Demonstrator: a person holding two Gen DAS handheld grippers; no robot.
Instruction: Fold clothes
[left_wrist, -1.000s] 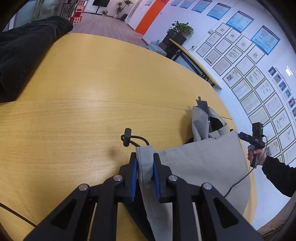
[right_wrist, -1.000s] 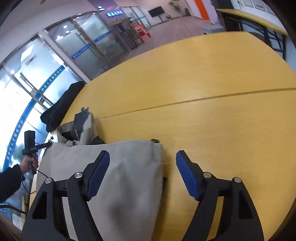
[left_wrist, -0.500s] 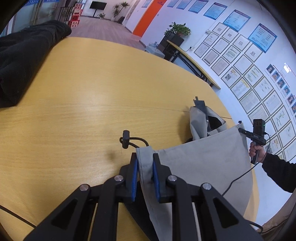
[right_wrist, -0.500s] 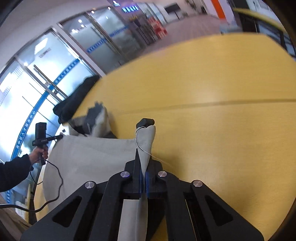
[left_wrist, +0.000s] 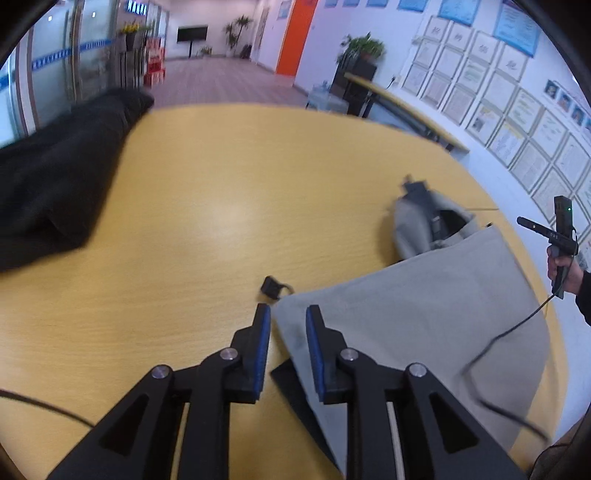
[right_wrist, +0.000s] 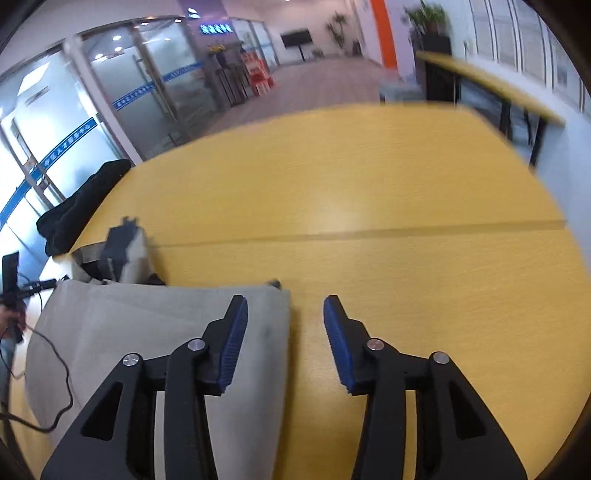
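A grey garment lies folded flat on the yellow wooden table, with its bunched hood or collar end at the far side and a black drawstring toggle at its near corner. My left gripper is open, its jaws straddling the garment's near left corner without pinching it. In the right wrist view the garment lies at lower left. My right gripper is open wide over the garment's right edge, empty.
A black garment is piled at the table's far left; it also shows in the right wrist view. A person's hand holding a black device with a trailing cable stands at the right table edge. Bare tabletop lies ahead.
Both grippers have let go of the grey garment and opened. The garment corners have dropped flat onto the table. The right gripper, shut half a second ago, now stands wide open.
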